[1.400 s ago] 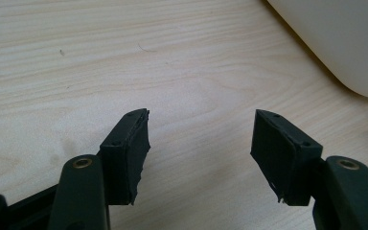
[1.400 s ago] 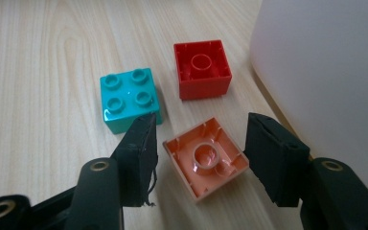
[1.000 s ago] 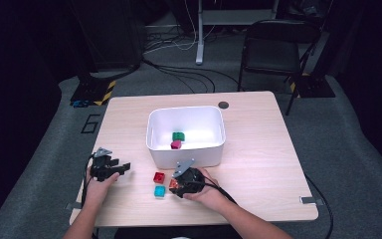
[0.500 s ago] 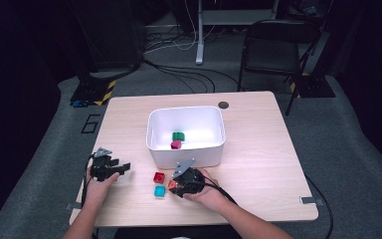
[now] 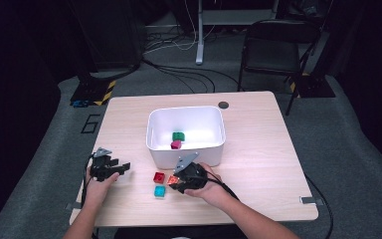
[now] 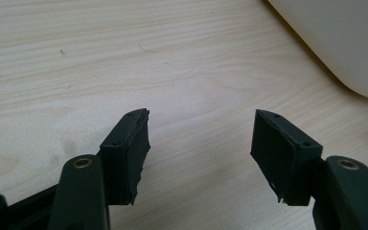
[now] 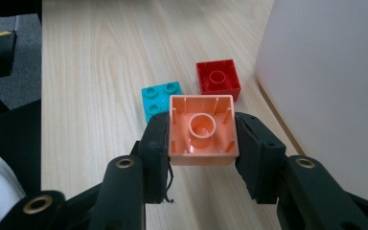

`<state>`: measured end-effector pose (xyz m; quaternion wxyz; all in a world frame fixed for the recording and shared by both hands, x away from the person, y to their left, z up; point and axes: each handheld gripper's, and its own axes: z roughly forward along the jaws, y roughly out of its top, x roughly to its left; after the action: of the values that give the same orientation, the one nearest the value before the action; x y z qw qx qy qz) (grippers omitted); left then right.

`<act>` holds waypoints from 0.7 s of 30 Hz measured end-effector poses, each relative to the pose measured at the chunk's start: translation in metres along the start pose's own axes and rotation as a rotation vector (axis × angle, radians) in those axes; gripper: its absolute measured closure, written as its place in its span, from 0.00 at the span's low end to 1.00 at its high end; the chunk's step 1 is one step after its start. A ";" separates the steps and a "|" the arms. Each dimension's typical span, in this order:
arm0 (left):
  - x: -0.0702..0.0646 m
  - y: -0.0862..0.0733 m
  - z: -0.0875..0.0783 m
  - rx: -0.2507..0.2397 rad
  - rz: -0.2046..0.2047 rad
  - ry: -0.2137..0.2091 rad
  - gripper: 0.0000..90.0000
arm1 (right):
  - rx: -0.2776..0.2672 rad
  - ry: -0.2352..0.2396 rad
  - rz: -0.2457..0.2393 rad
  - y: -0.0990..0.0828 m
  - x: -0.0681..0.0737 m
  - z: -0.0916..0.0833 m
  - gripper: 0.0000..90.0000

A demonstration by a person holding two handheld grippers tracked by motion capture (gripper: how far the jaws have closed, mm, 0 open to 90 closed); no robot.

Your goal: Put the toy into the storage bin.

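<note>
Two blocks, red point(image 7: 217, 78) and teal point(image 7: 160, 98), flank the right hand-held gripper point(image 7: 201, 139) clamping an orange block point(image 7: 201, 130); left hand-held gripper point(image 6: 199, 151) gapes.

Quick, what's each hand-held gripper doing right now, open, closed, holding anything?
Left hand-held gripper: open, nothing between its jaws.
Right hand-held gripper: closed on an orange toy brick, hollow underside facing the camera.

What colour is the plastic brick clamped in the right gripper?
Orange, a pale peach shade. The square plastic brick shows best in the right gripper view, hollow underside facing the camera.
</note>
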<state>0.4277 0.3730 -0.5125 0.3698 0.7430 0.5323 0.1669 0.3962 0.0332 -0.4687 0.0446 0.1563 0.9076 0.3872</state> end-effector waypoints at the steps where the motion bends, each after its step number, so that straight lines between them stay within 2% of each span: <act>1: 0.000 0.000 0.000 0.000 0.000 0.000 0.42 | -0.002 0.003 -0.001 0.001 0.000 -0.002 0.65; 6: 0.000 0.000 0.000 0.001 -0.002 -0.001 0.42 | -0.012 0.009 0.010 0.007 -0.001 -0.010 0.65; 21: 0.000 0.000 0.000 -0.006 -0.001 0.003 0.42 | -0.050 0.029 -0.011 0.028 -0.001 -0.033 0.65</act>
<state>0.4275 0.3729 -0.5126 0.3714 0.7413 0.5328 0.1692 0.3968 0.0282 -0.4255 0.0373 0.1446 0.8989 0.4118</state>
